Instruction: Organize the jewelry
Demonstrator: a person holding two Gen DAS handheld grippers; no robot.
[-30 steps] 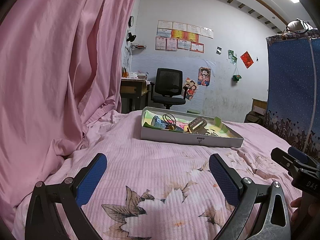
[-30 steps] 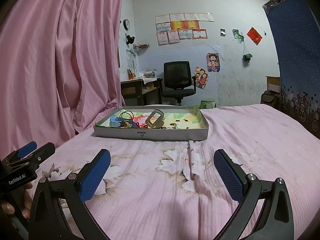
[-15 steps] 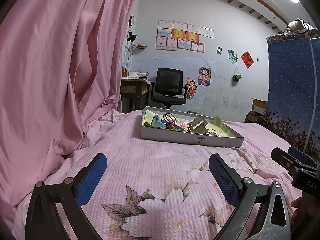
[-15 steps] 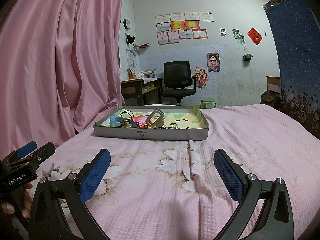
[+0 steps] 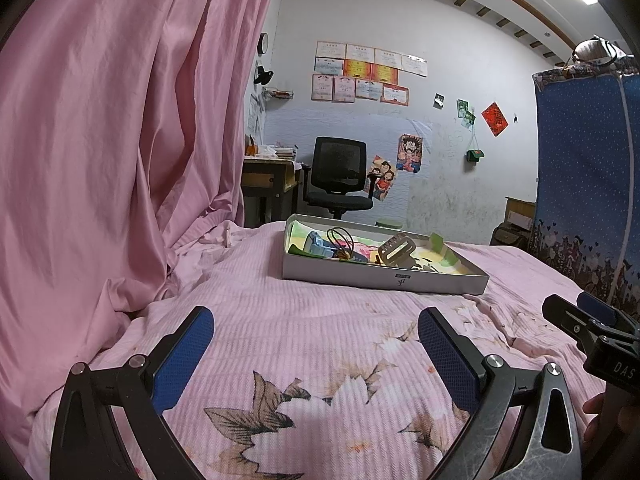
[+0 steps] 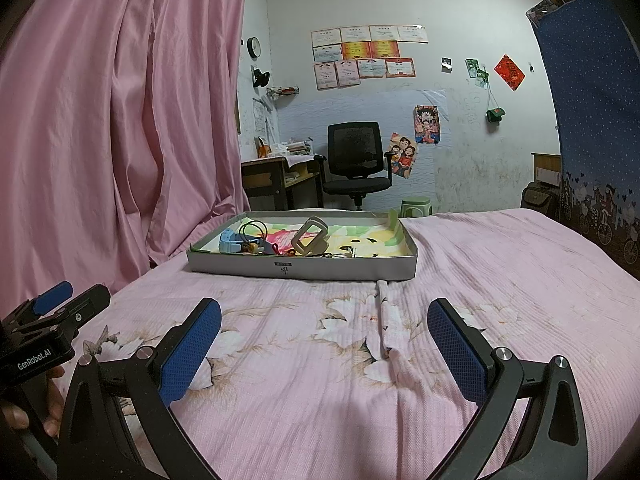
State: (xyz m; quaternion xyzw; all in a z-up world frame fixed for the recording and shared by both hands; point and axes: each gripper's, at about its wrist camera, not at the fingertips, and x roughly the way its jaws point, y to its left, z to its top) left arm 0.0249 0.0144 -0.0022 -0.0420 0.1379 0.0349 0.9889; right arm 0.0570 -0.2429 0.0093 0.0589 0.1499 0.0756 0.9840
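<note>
Jewelry lies heaped in a shallow grey cardboard tray (image 6: pixel 302 270) on the pink floral bedspread (image 6: pixel 500 264), well ahead of both my claws, with a pink curtain (image 6: pixel 100 120) hanging along the left. The tray sits with its long side across my right view and angled away to the right in my left view. Inside it, toward the left end, is a pale blue watch (image 6: pixel 232 241) with a loop of black cord (image 6: pixel 254 229) just behind it; near the middle stands a beige rectangular buckle-like ring (image 6: pixel 310 236), tilted on edge, and beside it some small metal bits (image 6: pixel 347 253) too fine to name. My left claw (image 5: pixel 316 342) hovers low over the bedspread with its blue pads spread wide and nothing between them; my right claw (image 6: pixel 324 334) is likewise wide apart and empty. I judge the pieces light, small and apt to snag on one another: the cord soft and floppy, the beige ring stiff and the easiest grip, taken across its upper edge. The watch is best pinched across its body.
</note>
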